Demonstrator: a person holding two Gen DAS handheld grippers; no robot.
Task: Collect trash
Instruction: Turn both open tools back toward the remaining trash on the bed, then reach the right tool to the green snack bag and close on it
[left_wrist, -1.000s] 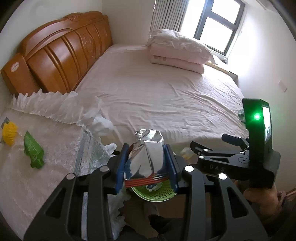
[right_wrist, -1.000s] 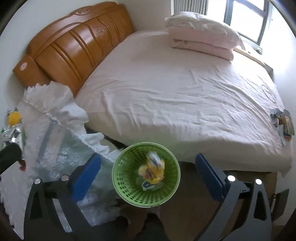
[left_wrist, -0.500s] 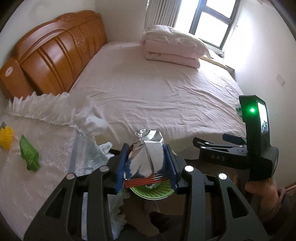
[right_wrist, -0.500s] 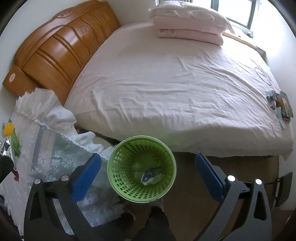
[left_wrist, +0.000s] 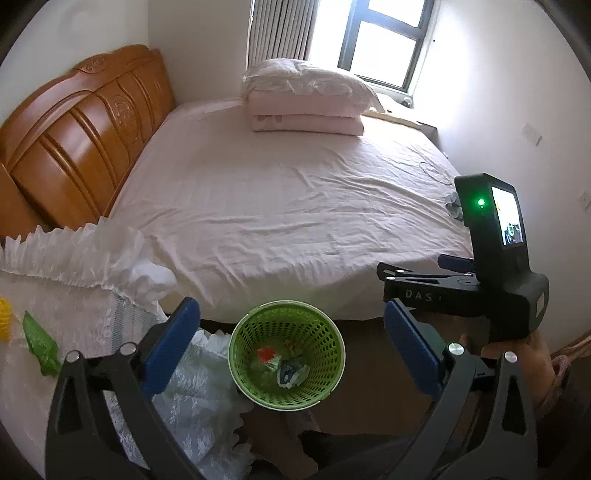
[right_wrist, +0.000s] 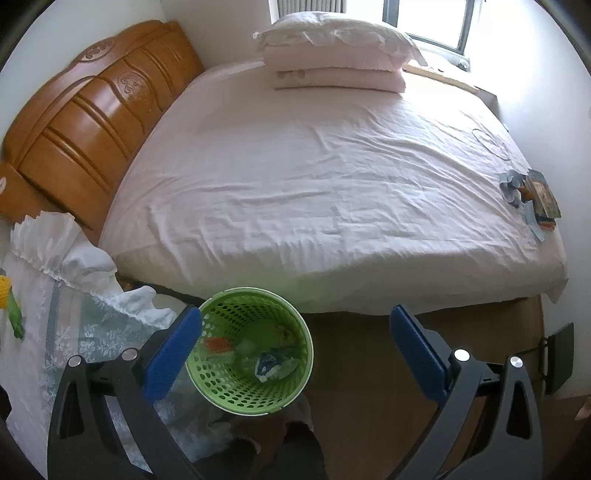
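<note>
Trash (left_wrist: 284, 367) lies crumpled in the bottom of the green basket (left_wrist: 334, 373), which stands on the floor beside the bed (left_wrist: 295, 206). Left claw (left_wrist: 291, 345) hangs above the basket, its jaws opening wide with nothing between them. Right claw (right_wrist: 295, 347) is also spread wide and empty, the basket showing by its left pad. 1 green wrapper (left_wrist: 38, 343) rests on the lace-covered worktop (left_wrist: 85, 310) at left.
</note>
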